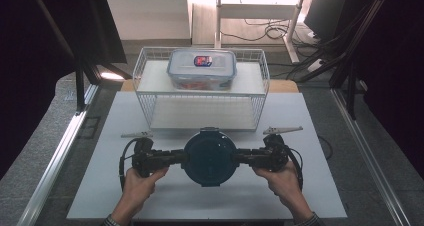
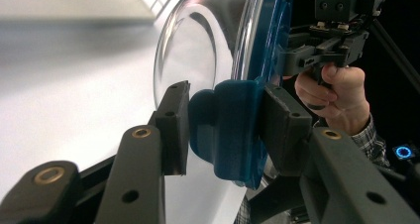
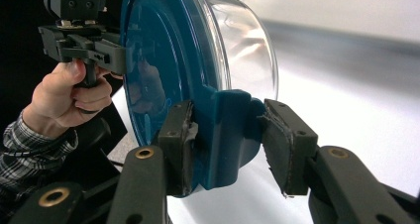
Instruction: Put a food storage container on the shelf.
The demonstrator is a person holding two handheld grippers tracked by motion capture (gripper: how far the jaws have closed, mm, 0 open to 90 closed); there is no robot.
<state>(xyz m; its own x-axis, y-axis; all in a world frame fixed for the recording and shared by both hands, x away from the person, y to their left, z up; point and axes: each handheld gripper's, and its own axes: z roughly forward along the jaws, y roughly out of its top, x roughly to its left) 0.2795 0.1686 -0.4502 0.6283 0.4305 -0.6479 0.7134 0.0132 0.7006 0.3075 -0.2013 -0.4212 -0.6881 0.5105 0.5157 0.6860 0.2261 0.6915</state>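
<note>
Above: blue lid [image 1: 209, 158] | right tongs [image 3: 228, 135] view: glass bowl [image 3: 247, 45], probably empty

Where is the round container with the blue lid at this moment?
In the high view the round container is at the table's near centre, held between the left gripper and right gripper, before the wire rack.

Black grippers with brass-ringed pivots on blocky fingers [image 2: 173, 125], looping black cables, and plaid shirt cuffs

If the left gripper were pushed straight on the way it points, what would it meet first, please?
The left gripper is already clamped on a latch of the round container, so that comes first. Beyond it, roughly in line, is the right gripper.
</note>
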